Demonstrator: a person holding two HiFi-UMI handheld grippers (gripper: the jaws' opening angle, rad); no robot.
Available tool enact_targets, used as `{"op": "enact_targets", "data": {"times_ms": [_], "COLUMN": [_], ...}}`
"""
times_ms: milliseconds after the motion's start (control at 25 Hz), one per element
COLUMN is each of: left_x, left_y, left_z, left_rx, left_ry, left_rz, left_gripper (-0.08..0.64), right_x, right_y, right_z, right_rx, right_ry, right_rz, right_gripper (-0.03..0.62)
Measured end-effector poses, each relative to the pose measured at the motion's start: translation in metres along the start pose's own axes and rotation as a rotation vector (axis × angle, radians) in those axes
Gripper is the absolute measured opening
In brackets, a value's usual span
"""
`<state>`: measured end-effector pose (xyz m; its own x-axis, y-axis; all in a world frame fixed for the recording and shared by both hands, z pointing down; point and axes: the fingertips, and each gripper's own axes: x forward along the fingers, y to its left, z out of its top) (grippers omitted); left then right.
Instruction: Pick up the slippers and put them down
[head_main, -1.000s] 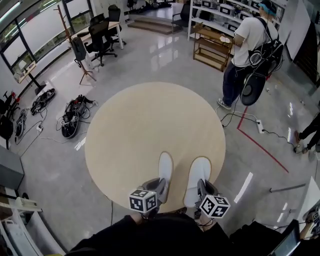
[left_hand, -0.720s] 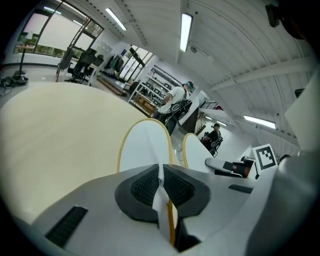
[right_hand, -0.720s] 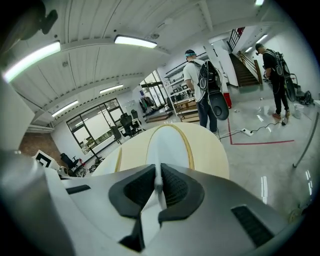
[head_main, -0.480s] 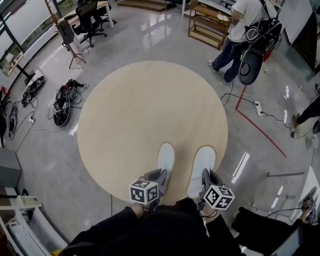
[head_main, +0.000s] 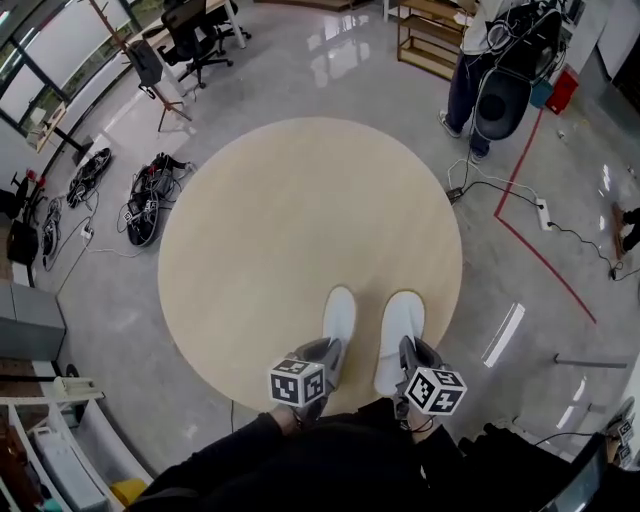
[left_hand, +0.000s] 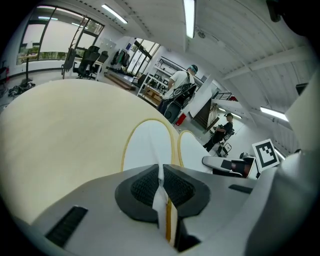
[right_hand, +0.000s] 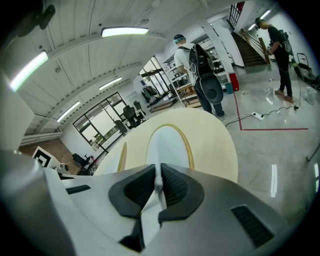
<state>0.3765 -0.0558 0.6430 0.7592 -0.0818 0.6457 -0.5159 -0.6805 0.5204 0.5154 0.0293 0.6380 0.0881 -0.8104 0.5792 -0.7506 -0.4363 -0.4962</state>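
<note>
— White left slipper (head_main: 338, 312) and right slipper (head_main: 400, 330): position?
— Side by side by the round table's (head_main: 300, 220) near edge, toes toward its middle. My left gripper (left_hand: 161, 187) pinches the left slipper's heel end; my right gripper (right_hand: 158, 186) pinches the right slipper's heel end.

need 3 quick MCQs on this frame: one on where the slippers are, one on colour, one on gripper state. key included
1. Where are the left slipper and the right slipper?
A. Over the near part of the round table
B. Inside a box
C. On a sofa

2. What colour are the slippers mainly?
A. Black
B. White
C. Red

3. How is the left gripper?
A. Open, nothing between the jaws
B. Shut on the left slipper
C. Shut, empty

Key:
1 A, the head view shows both side by side over the table's near part.
2 B, both read white in every view.
3 B, the left gripper view shows its pads pinching the slipper's rear edge.
</note>
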Motion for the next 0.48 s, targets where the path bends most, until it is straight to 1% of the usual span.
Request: {"op": "enact_targets", "data": {"times_ms": [320,400,480], "left_x": [0.082,0.104,0.122], "left_y": [-0.029,-0.034,-0.036], "left_z": [0.004,0.005,0.007], "left_rx": [-0.015,-0.039,-0.079], "left_ry": [0.04,0.049,0.054], "left_rz": [0.017,0.02,0.02], "left_gripper": [0.033,0.032,0.032], "right_x": [0.034,0.043,0.053], "right_y": [-0.069,-0.087,-0.1], "right_z": [0.019,0.025,0.031], "right_rx": [-0.015,-0.016,-0.01], "right_ry": [0.074,0.088,0.094], "right_rz": [0.016,0.014,0.011], "right_gripper": [0.032,0.034,0.033]}}
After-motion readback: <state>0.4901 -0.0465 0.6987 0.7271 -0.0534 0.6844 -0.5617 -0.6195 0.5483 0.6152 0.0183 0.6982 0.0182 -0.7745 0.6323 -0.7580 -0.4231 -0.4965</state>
